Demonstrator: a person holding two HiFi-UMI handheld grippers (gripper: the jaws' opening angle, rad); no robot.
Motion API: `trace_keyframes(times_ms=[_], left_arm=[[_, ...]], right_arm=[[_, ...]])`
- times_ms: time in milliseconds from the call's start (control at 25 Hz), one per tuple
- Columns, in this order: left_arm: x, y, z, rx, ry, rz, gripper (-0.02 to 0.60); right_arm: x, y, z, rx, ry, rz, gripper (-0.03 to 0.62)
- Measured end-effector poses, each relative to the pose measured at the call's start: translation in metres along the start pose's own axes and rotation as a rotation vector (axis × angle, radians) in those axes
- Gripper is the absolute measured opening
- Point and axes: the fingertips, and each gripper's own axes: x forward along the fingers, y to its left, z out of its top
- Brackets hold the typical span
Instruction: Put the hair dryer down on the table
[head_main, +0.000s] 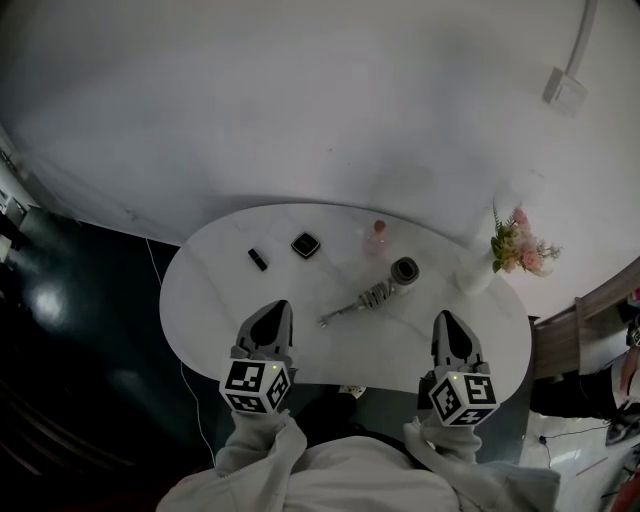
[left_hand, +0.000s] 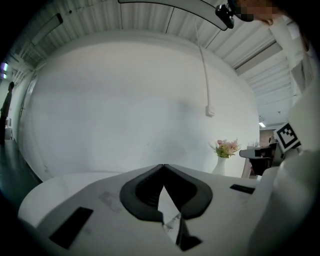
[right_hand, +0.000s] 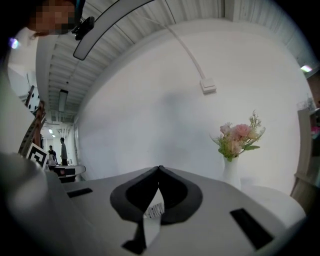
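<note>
One dark object (head_main: 258, 259) left of hair dryer (head_main: 397, 277), too small for identification.

The white surface (head_main: 200, 300) is bare along its left side and its near edge, so the strip between the left gripper (head_main: 279, 308) and the right gripper (head_main: 443, 320) is free. The hair dryer (head_main: 385, 290) lies slantwise across the middle. Beyond it, a small black bar (head_main: 258, 259), a square black item (head_main: 305, 245) and a pink bottle (head_main: 377, 238) stand well apart near the far rim. A vase of flowers (head_main: 516, 250) blocks the right end
</note>
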Motion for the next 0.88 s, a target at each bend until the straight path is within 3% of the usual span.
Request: trace_keyframes(times_ms=[880], left_arm=[[0.017,-0.024,-0.013,0.0,0.043,-0.096,0.017]], right_arm=[[-0.001,-0.004,-0.004,-0.014,0.007,-0.014,0.049]])
